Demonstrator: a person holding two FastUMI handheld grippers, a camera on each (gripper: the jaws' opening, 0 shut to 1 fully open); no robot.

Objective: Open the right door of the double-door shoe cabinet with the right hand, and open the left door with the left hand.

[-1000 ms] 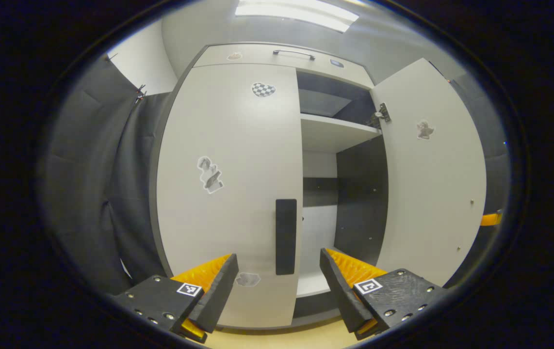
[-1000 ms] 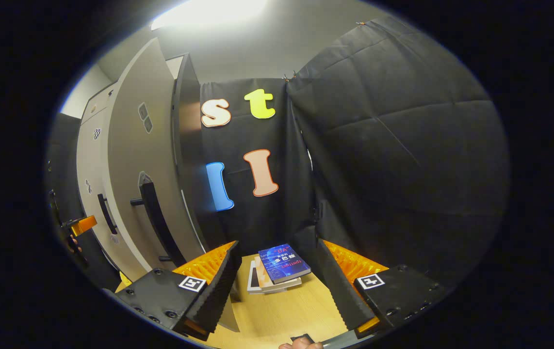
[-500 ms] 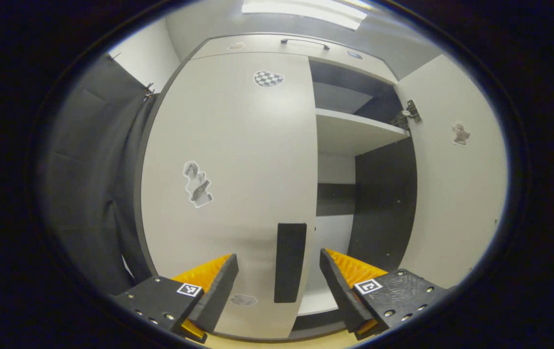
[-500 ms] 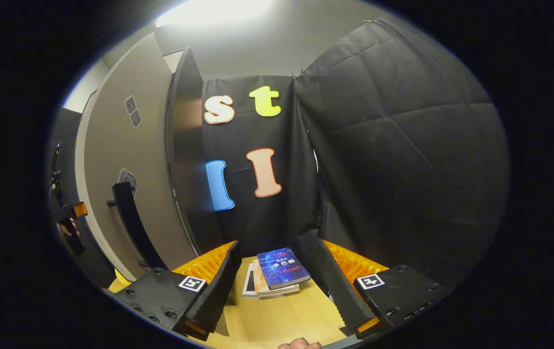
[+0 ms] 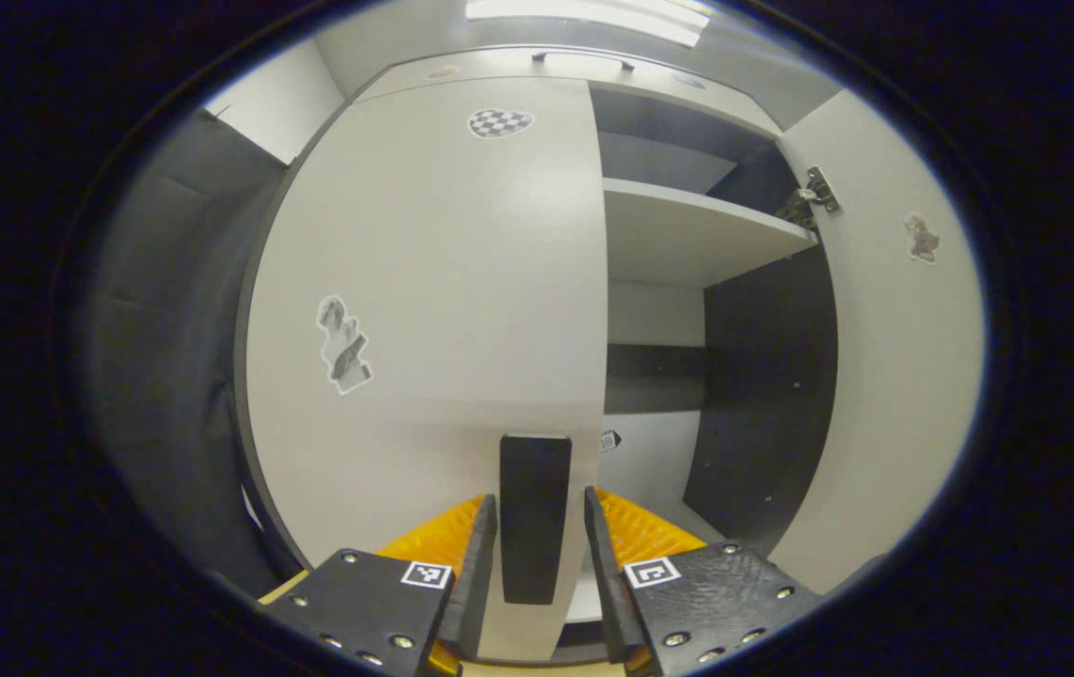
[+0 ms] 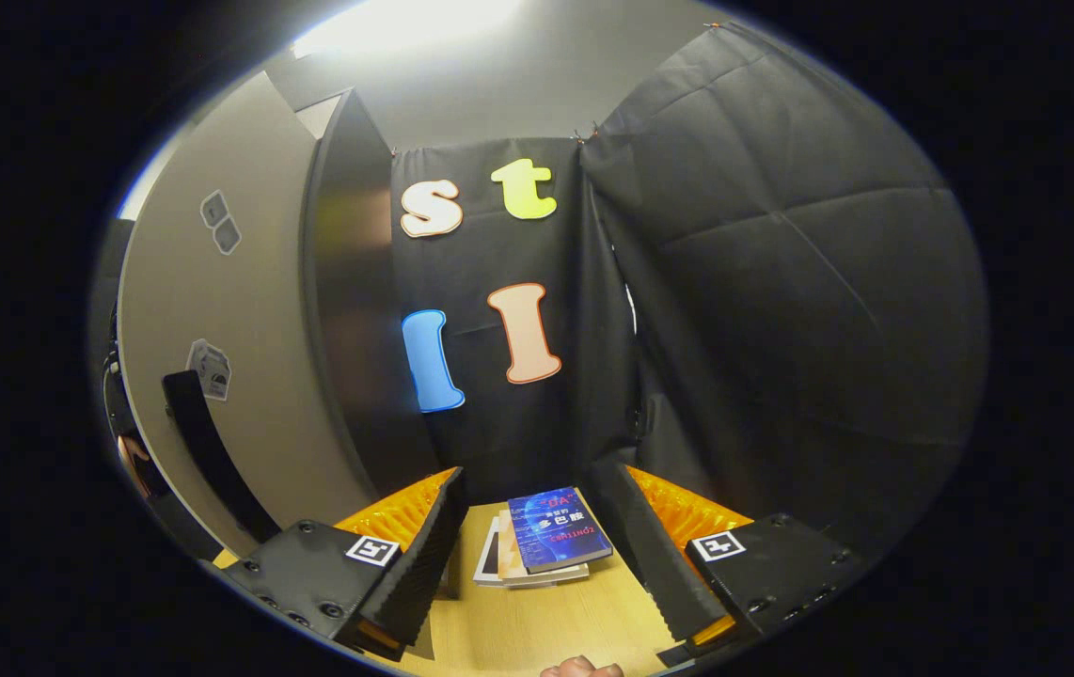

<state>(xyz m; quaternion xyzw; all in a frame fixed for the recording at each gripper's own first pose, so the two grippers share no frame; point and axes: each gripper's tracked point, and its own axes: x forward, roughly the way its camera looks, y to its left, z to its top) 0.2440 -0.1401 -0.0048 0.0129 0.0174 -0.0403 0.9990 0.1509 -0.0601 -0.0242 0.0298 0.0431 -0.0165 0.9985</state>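
In the left gripper view the grey left door point(image 5: 443, 282) of the shoe cabinet stands closed. Its black vertical handle point(image 5: 534, 508) sits between my left gripper's point(image 5: 537, 531) fingers, which are drawn in tight against both its sides. The right door point(image 5: 894, 376) is swung wide open, showing a shelf point(image 5: 687, 235) and the dark inside. In the right gripper view that open door point(image 6: 245, 357) and its black handle point(image 6: 208, 451) lie to the left. My right gripper point(image 6: 537, 527) is open, holding nothing, and points away from the door.
A small stack of books point(image 6: 551, 531) lies on the wooden floor point(image 6: 537, 625) beyond the right gripper's fingers, against the black cloth wall. A drawer with a dark handle point(image 5: 579, 58) tops the cabinet. A bit of a hand point(image 6: 579, 669) shows at the bottom edge.
My left gripper moved in to the left door's handle and its fingers closed around it. The right gripper drifted a little farther from the open right door, staying open.
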